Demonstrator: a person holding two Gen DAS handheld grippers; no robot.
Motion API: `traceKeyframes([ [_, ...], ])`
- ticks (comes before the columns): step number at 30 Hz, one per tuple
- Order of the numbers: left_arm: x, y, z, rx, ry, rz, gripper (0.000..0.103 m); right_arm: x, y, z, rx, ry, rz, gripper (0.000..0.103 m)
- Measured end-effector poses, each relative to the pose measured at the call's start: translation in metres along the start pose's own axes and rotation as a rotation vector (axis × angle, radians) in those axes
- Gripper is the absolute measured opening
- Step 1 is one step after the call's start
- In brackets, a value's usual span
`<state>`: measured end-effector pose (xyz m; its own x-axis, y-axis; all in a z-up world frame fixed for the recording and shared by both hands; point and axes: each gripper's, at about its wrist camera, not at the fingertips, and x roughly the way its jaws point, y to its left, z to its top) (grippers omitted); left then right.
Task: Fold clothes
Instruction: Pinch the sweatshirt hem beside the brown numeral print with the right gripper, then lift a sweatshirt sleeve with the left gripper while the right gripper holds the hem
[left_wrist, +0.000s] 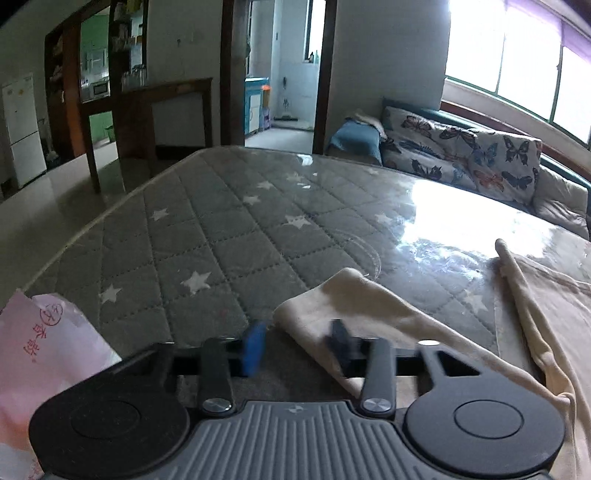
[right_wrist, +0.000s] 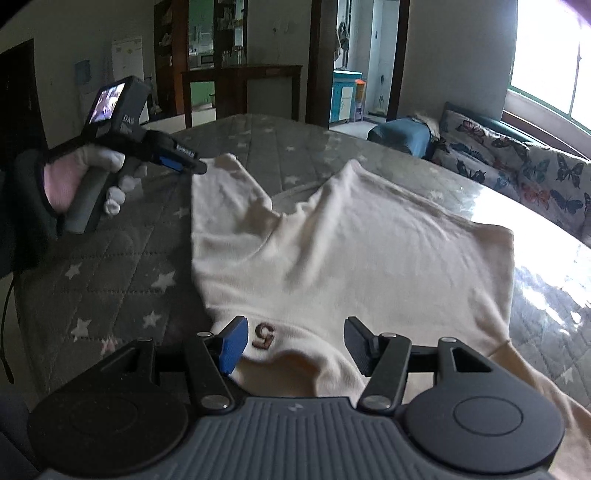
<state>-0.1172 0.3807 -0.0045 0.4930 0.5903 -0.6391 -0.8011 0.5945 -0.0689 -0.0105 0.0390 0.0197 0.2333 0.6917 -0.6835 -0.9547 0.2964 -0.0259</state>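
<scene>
Right claw (right_wrist: 295, 345) sits low at our 6 o'clock, jaws spread wide, holding nothing; shirt (right_wrist: 351, 243) hem with the brown "5" (right_wrist: 265, 335) lies right between the fingers, so this claw is nearest the body. From there the shirt runs up to 12 o'clock across the mattress (right_wrist: 122, 280). Its long axis points away from us. One sleeve (right_wrist: 225, 181) forks off toward 11. Left claw (right_wrist: 184, 158) is at that sleeve's tip at 10 o'clock. In its own view, the left claw (left_wrist: 295, 341) has the jaws apart, sleeve cuff (left_wrist: 332, 314) lying over the dark finger at 1 o'clock. We can't tell if it's pinched; it looks loose. We judge the sleeve fold is the left's job, inward toward 3 o'clock.
</scene>
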Motion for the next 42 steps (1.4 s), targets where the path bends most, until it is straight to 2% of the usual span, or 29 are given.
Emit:
traceKeyframes([
  [3,-0.005,0.006,-0.002,-0.032,-0.002,-0.018,0.004,0.003,-0.001,0.003,0.008,-0.003,-0.007,0.059],
  [11,-0.042,0.042,-0.016,-0.116,-0.058,0.028,0.003,0.015,0.003,0.003,-0.015,0.006,0.006,0.062],
  [17,-0.044,0.052,-0.023,-0.132,-0.022,0.000,0.003,0.026,0.011,-0.004,-0.039,0.043,0.009,0.062],
  [21,-0.044,0.049,-0.024,-0.140,-0.009,-0.015,0.013,0.013,0.013,0.001,-0.034,0.000,0.010,0.062],
  [24,-0.043,0.048,-0.025,-0.160,0.001,-0.018,0.024,0.015,0.015,0.000,-0.037,0.012,0.020,0.063],
  [28,-0.040,0.046,-0.024,-0.174,0.004,-0.014,0.026,0.023,0.019,-0.007,-0.044,0.040,0.028,0.063],
  [32,-0.037,0.047,-0.024,-0.185,-0.005,-0.004,0.021,0.018,0.020,-0.005,-0.034,0.025,0.037,0.063],
  [33,-0.036,0.047,-0.023,-0.190,-0.006,-0.005,0.010,0.016,0.020,-0.005,-0.034,0.021,0.037,0.063],
  [34,-0.035,0.048,-0.023,-0.197,-0.007,-0.010,0.007,0.014,0.020,-0.004,-0.035,0.017,0.036,0.063],
  [39,-0.047,0.043,-0.019,-0.210,-0.054,-0.044,0.003,0.008,0.015,-0.005,-0.018,0.005,0.030,0.063],
  [42,-0.064,0.033,-0.013,-0.206,-0.087,-0.108,0.003,0.005,0.012,-0.006,0.001,-0.001,0.029,0.063],
])
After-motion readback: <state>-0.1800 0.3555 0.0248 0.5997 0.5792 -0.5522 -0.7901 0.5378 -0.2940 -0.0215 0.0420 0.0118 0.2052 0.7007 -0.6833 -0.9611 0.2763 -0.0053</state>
